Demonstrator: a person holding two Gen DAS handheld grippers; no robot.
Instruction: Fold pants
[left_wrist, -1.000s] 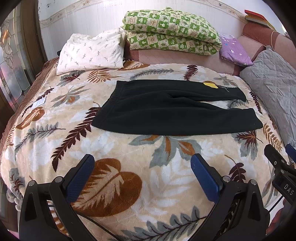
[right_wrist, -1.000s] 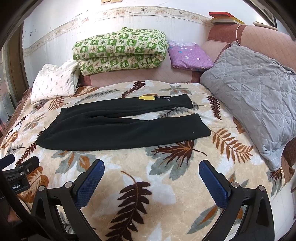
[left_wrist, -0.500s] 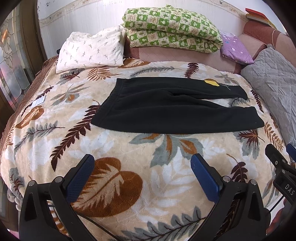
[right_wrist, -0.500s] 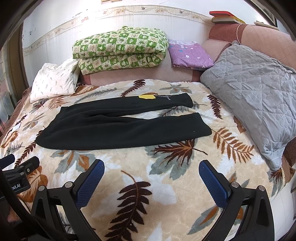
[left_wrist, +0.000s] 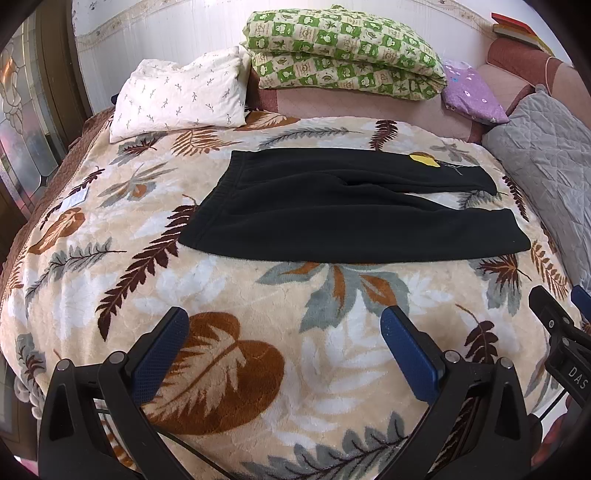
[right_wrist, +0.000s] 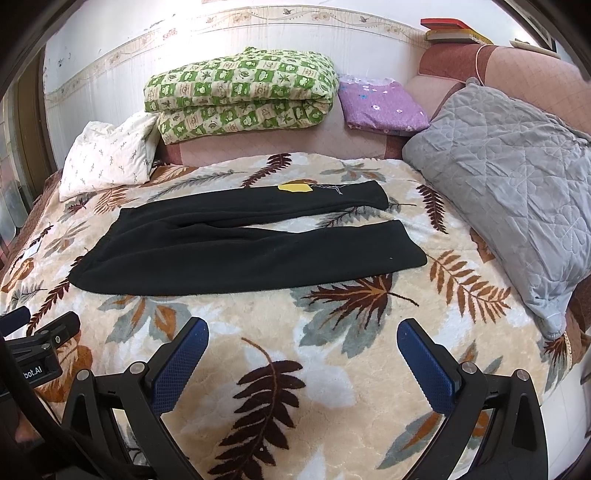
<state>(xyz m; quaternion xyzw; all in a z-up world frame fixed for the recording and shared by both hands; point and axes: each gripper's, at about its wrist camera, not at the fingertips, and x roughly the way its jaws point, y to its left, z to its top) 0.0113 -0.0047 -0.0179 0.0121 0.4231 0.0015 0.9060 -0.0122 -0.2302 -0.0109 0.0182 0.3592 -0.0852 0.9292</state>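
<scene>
So I've got both grippers hanging over the near edge of the bed, and neither has anything in it: left gripper (left_wrist: 284, 343) spread wide and empty, right gripper (right_wrist: 301, 352) same deal. The black pants (left_wrist: 332, 210) are lying flat on the leaf-print blanket (left_wrist: 221, 295), up around 12 o'clock from both tools and well apart from them, waistband toward 9 o'clock, legs running off to 3 o'clock with a gap between the cuffs. The left view gives me the ribbed waistband edge and a stained-glass door at 9 o'clock, neither of which the right cam really shows. The right view gives me the whole grey quilted cushion (right_wrist: 517, 192), which the left one chops off at the edge. There's a yellow patch (right_wrist: 295, 187) on the far leg, can't make out what it is. Each cam only catches a sliver of the other gripper at the frame edge.
</scene>
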